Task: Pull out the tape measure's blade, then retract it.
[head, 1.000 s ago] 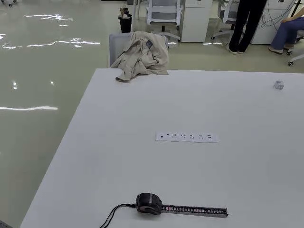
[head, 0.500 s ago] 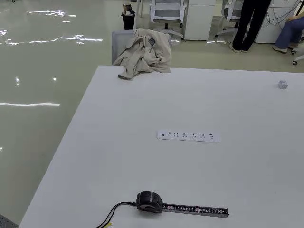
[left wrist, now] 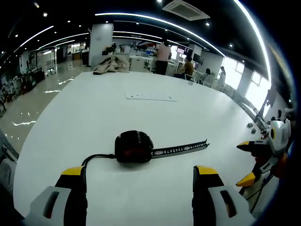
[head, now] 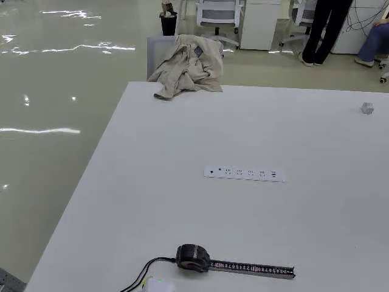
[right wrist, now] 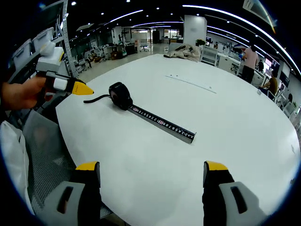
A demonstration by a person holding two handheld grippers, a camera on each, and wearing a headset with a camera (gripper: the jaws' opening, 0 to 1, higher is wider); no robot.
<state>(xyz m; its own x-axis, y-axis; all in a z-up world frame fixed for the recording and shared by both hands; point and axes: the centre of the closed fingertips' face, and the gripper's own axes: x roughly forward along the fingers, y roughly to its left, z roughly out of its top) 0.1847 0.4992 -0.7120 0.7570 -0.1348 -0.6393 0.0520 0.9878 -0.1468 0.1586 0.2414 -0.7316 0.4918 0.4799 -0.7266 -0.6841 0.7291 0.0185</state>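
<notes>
Currently the tape measure [head: 192, 257] lies near the front edge of the white surface [head: 182, 146]. Its black case rests flat, and its blade [head: 252, 268] is drawn partway out and lies on the surface. The blade's long axis runs from the case toward the person's right, roughly parallel to that edge. A black cord [head: 146, 271] trails off the opposite side of the case, to the left. In the left gripper view the case sits straight ahead of the left tool [left wrist: 139, 172], just beyond its yellow tips, and the blade crosses to the right. In the right gripper view the blade's free end [right wrist: 189, 136] is the part nearest the right tool [right wrist: 151, 165], and the blade recedes diagonally toward the case. Both tools are released, with jaws spread wide, grasping nothing and clear of the tape measure. As a judgement, the left tool is better placed to steady the case and the right tool to take the free end. Any pull should follow the blade's axis, away from the case.
</notes>
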